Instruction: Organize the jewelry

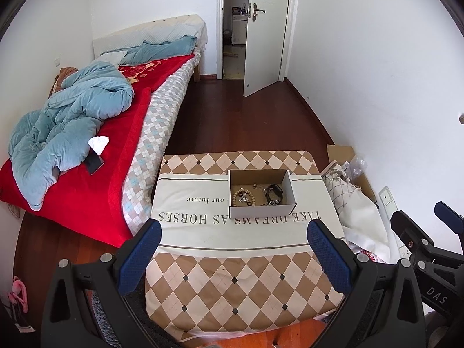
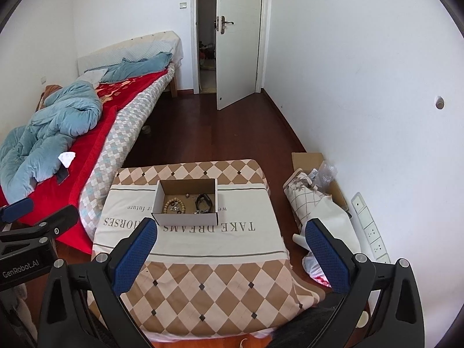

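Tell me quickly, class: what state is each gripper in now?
Left gripper: open, holding nothing.
Right gripper: open, holding nothing.

On my cloth (image 1: pixel 203 249) big upside-down letters say "TAKE DREAMS AS HORSES". Smaller ones end "our future", I think. My right gripper (image 1: pixel 429 290) says "DAS". My left gripper (image 2: pixel 20 266) says "GenRobot.AI".

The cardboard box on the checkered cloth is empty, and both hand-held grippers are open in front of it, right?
Not empty. The left wrist view shows the cardboard box holding a bead bracelet and other jewelry. It does sit on the checkered cloth, both hand-held grippers open.
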